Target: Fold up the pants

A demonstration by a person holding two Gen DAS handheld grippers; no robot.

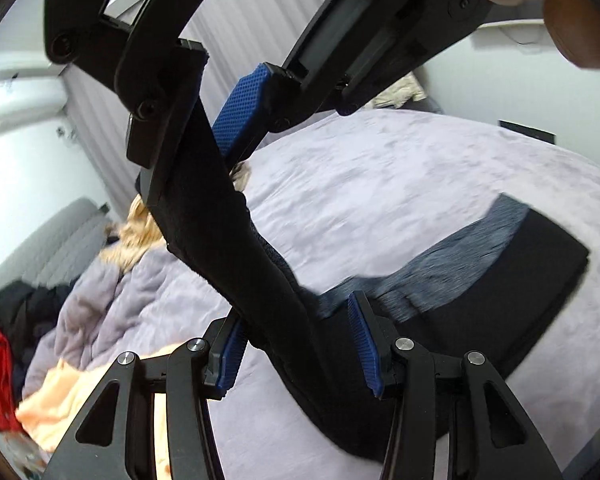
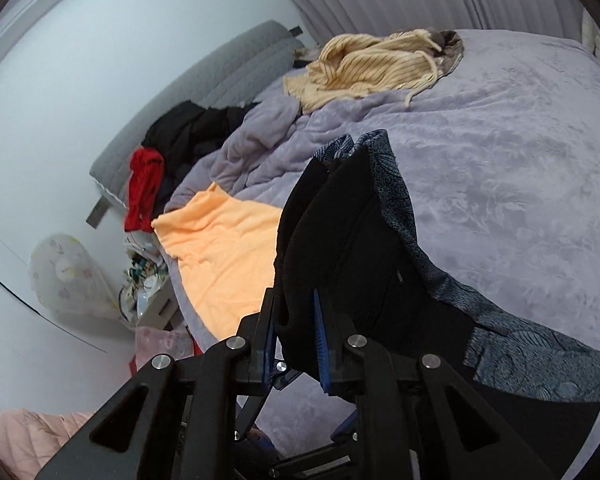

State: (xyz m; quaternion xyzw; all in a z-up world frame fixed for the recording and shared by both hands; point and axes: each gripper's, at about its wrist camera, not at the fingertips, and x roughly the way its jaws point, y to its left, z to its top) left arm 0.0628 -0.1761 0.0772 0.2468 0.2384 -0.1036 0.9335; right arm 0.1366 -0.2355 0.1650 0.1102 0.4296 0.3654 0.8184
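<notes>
The bed (image 2: 500, 128) has a lilac blanket. The black pants (image 1: 532, 280) lie partly on it, with one end lifted. The right gripper (image 2: 296, 340) is closed on this lifted cloth. The left gripper (image 1: 300, 344) has its blue pads (image 1: 364, 340) wide apart, with the pants between them, touching only the left pad.

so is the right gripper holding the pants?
Yes, in the right wrist view the right gripper has its blue pads closed on a fold of the black pants, lifted above the bed.
</notes>
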